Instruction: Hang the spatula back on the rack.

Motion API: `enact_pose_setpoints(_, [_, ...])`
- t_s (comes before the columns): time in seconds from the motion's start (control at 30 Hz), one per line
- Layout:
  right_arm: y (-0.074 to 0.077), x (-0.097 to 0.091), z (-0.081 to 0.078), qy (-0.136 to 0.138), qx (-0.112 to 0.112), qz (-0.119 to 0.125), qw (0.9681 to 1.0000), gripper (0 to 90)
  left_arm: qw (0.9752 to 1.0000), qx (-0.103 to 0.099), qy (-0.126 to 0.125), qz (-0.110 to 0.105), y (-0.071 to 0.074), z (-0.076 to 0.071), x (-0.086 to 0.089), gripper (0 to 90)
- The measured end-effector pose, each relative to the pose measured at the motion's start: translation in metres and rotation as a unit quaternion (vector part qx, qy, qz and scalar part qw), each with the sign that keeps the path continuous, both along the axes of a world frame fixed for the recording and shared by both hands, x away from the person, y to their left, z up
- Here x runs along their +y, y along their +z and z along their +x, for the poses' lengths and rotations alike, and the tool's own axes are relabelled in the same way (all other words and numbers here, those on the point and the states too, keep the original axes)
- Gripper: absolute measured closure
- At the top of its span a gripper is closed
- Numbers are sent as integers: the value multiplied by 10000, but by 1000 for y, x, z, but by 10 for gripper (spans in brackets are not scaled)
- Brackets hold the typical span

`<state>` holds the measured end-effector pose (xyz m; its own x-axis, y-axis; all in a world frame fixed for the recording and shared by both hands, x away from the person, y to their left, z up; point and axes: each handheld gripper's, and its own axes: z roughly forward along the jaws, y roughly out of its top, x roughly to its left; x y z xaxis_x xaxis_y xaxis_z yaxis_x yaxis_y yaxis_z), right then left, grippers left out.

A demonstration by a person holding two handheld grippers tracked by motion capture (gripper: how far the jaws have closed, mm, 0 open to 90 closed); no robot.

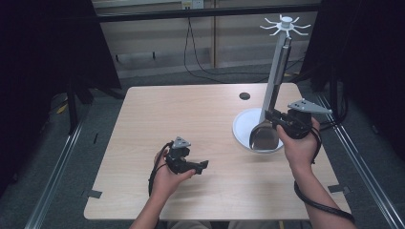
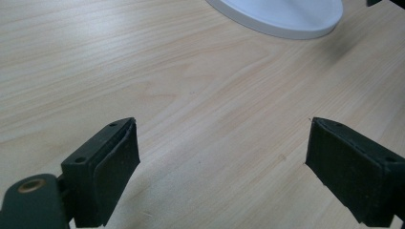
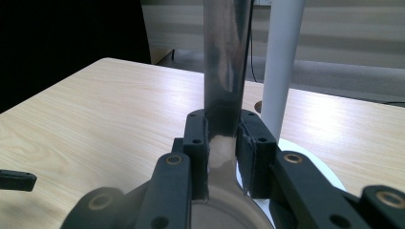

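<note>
At centre right of the high view, the right gripper (image 1: pixel 273 117) is clamped on the handle of a metal ladle (image 1: pixel 273 93), its bowl over the white stand base (image 1: pixel 240 125). The left gripper (image 1: pixel 203 165), lower centre, rests with jaws wide apart and nothing between them on the table (image 1: pixel 181 109)

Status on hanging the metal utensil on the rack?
Done: the right claw is shut on the metal utensil's handle, held upright beside the rack's pole. In hand: its top sits near the white hooks; whether it is hooked, I can't tell. Left: let go. The left claw is open over the table.
</note>
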<state>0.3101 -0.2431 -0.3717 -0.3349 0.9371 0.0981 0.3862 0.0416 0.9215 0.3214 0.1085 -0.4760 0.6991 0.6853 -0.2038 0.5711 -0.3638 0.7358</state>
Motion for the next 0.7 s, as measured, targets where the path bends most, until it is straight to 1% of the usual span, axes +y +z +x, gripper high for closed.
enact_pose_setpoints(0.23, [1, 0, 2, -2, 38, -80, 10000, 756, 10000, 17, 10, -11, -1, 0, -1, 109])
enact_pose_setpoints(0.43, [-2, -1, 5, -34, 62, -103, 9999, 756, 10000, -4, 4, 4, 0, 0, 0, 108])
enact_pose_setpoints(0.57, [-4, -2, 6, -39, 68, -73, 9999, 754, 10000, 6, 10, 14, -1, 0, 0, 108])
enact_pose_setpoints(0.7, [-3, -3, 6, -18, 48, -122, 9999, 753, 10000, -11, -2, 4, 0, 0, 0, 108])
